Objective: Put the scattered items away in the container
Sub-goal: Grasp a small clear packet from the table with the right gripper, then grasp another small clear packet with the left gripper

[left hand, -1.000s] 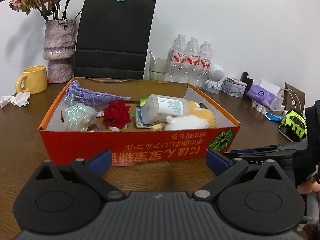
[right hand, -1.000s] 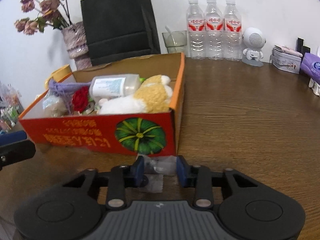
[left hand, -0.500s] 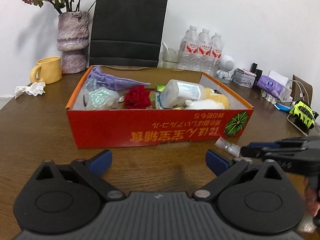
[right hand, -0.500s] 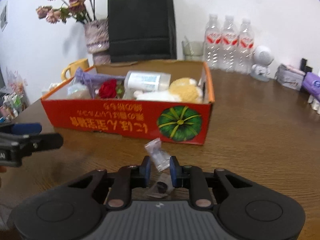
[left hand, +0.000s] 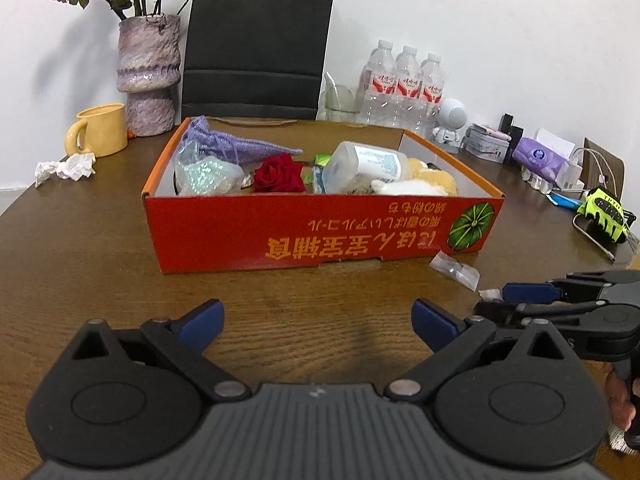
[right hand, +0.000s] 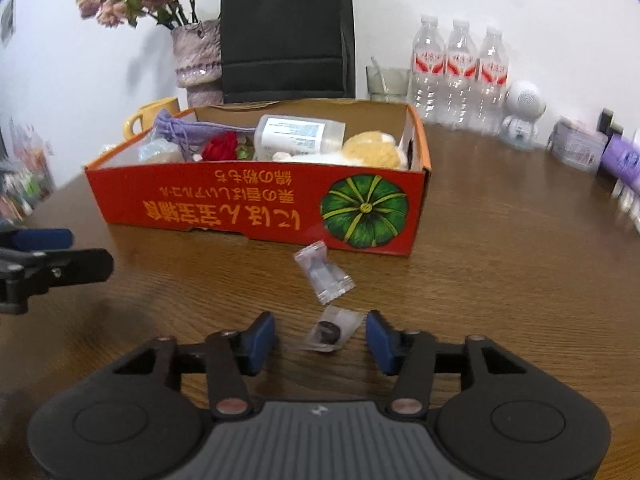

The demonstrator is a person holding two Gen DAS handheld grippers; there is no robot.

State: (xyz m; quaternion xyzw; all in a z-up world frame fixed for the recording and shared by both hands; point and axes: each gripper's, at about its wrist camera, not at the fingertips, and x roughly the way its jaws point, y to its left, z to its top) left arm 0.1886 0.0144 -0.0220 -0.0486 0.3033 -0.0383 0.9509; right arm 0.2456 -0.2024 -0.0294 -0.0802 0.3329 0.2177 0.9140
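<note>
Right gripper (right hand: 320, 338) low over the dark wood-grain surface (right hand: 500, 280), blue-padded jaws spread wide, gripping nothing. Between the pads lies a small clear plastic packet with a dark round piece inside (right hand: 330, 330), flat on the surface, touching neither pad as far as visible. Just beyond it, a second clear crinkly sachet with pale contents (right hand: 324, 272) lies on the surface, near the front wall of the red cardboard box with orange lettering and a green pumpkin print (right hand: 256, 204), not touching it. Both packets are outside the box.

Left gripper (left hand: 318, 322) hovers over bare wood in front of the box, jaws wide apart, nothing between them. In the left wrist view the right gripper shows side-on at right, and the pale sachet sits by the box's front right corner.

Inside the box: purple knitted drawstring pouch (left hand: 236, 144), iridescent clear plastic bag (left hand: 208, 174), red fabric rose (left hand: 280, 174), translucent white bottle lying on its side (left hand: 364, 166), yellow-and-white plush toy (left hand: 420, 184).

Behind the box: yellow ceramic mug (left hand: 100, 130), purple textured vase with dried flowers (left hand: 148, 72), black paper bag (left hand: 256, 40), three clear water bottles (left hand: 404, 84). Crumpled white tissue (left hand: 66, 166) lies near the mug.
</note>
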